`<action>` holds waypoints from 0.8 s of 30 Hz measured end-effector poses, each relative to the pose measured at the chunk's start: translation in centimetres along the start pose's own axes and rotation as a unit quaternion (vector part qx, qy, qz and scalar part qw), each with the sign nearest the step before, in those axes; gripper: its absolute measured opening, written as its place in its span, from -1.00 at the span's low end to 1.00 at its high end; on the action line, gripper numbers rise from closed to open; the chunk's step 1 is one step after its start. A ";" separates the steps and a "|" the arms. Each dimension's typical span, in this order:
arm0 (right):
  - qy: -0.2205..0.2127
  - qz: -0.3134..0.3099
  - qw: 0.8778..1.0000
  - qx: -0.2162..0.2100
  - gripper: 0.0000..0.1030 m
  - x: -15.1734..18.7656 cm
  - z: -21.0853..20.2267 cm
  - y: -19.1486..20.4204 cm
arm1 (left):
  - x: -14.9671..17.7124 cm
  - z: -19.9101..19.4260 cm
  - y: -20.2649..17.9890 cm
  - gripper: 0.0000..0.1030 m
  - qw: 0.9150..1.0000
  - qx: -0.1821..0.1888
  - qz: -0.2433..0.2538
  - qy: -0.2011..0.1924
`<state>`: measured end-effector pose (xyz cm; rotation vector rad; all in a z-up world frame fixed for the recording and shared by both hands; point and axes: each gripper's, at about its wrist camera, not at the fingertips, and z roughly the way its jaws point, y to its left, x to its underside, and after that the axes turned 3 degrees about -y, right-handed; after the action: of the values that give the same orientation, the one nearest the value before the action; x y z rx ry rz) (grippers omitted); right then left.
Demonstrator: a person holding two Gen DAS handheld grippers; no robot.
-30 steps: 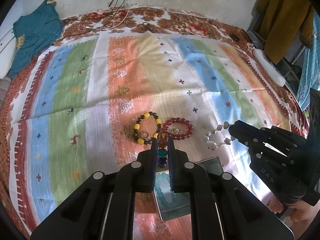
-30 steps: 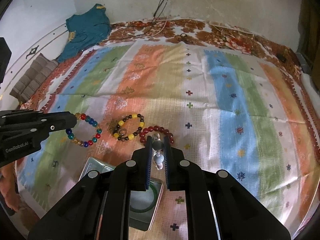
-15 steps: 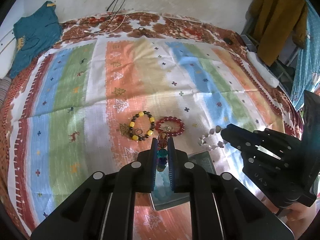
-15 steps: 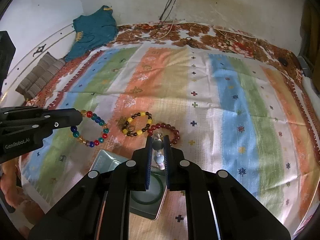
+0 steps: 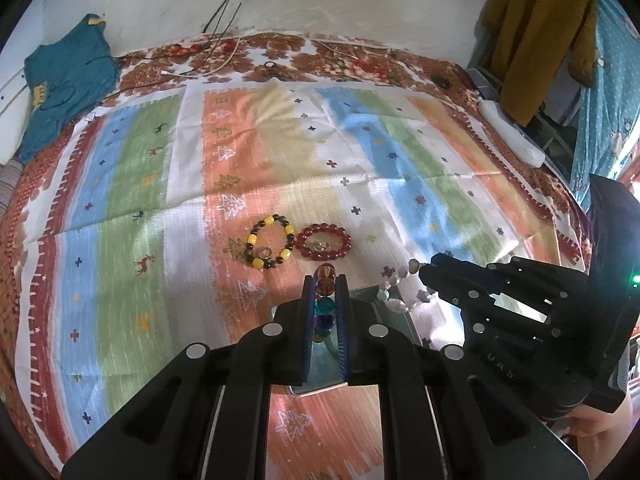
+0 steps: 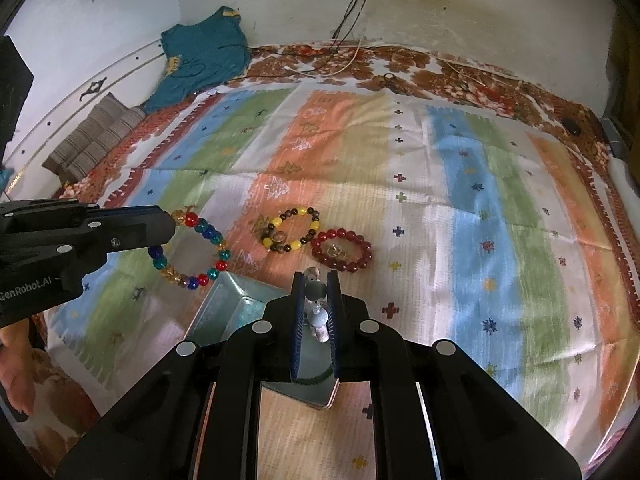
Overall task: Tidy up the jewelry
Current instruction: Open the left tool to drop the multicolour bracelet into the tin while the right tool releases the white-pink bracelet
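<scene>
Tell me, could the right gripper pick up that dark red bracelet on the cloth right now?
Probably not yet. The right gripper is shut on the pale bead bracelet. The red bracelet lies uncovered just ahead, so the path looks free once that load is dropped.

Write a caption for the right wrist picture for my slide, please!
Right gripper and left gripper each hold a bracelet above the metal tin.

Under me lay the striped cloth (image 5: 192, 184); the yellow-black bracelet (image 5: 270, 242) and red bracelet (image 5: 323, 241) rested beside the metal tray (image 6: 224, 304).
</scene>
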<state>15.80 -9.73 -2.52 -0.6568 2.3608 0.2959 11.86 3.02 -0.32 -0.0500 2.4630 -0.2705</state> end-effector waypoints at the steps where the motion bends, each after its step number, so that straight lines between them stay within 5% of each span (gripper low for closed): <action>1: -0.001 -0.002 1.000 -0.002 -0.77 0.1 -0.1 0.2 | 0.1 -0.1 0.0 -0.82 1.000 0.000 0.001 0.000; 10: 0.005 0.003 1.000 -0.003 -0.75 1.1 -0.5 0.2 | 1.1 -0.4 -0.1 -0.80 1.000 -0.011 -0.008 0.002; 14: 0.007 0.004 1.000 0.019 -0.24 1.3 -0.3 -0.4 | 1.2 -0.3 0.6 -0.51 0.999 -0.025 -0.023 0.002; 24: 0.026 0.023 0.998 0.051 -0.08 1.1 1.2 -2.4 | 0.8 0.8 2.5 -0.16 0.997 -0.059 -0.047 0.011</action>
<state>16.96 -11.77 -4.24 -0.5698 2.4258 0.1794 11.77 5.22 -1.95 -0.2137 2.5006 -0.1658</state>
